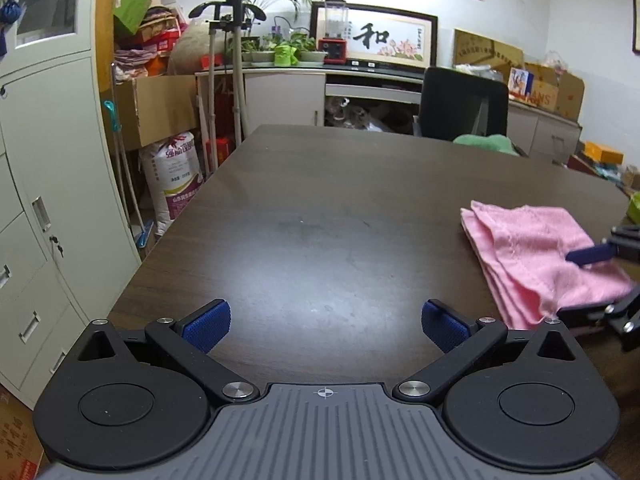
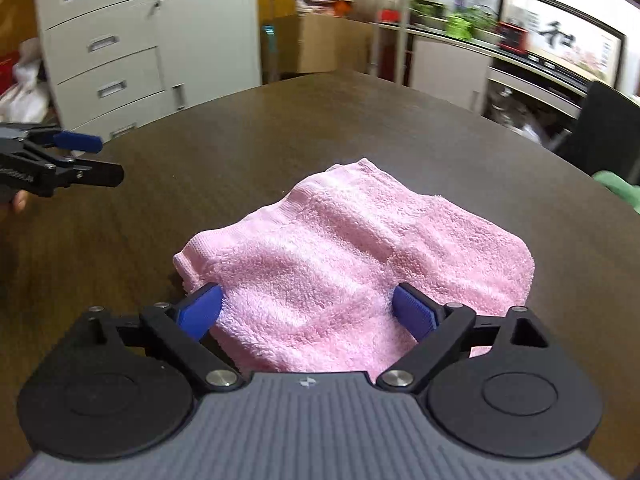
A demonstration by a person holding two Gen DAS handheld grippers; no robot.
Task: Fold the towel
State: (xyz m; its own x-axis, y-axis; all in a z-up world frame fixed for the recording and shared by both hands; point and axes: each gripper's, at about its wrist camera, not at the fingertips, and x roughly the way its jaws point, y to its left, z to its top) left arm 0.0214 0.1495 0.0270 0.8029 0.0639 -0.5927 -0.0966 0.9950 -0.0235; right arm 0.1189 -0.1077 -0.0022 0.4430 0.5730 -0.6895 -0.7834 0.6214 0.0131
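Between the wide-apart jaws of the right gripper (image 2: 306, 312) lies the pink towel (image 2: 360, 256), already folded into a small, thick square on the dark table (image 2: 200, 152). The jaws are open and hold nothing; the blue pads (image 2: 202, 314) sit at the near edge of the towel, one at each side, maybe touching it, though I cannot tell for sure. It looks like the towel has just been let down there, or is about to be patted flat. Its layers show at the left edge, stacked one on another, so the folding seems nearly done. The left gripper (image 1: 326, 326) is well apart from the towel, and the towel lies far off to the right of its jaws. Its jaws are open too, with only bare table between them, likely kept out of the way.
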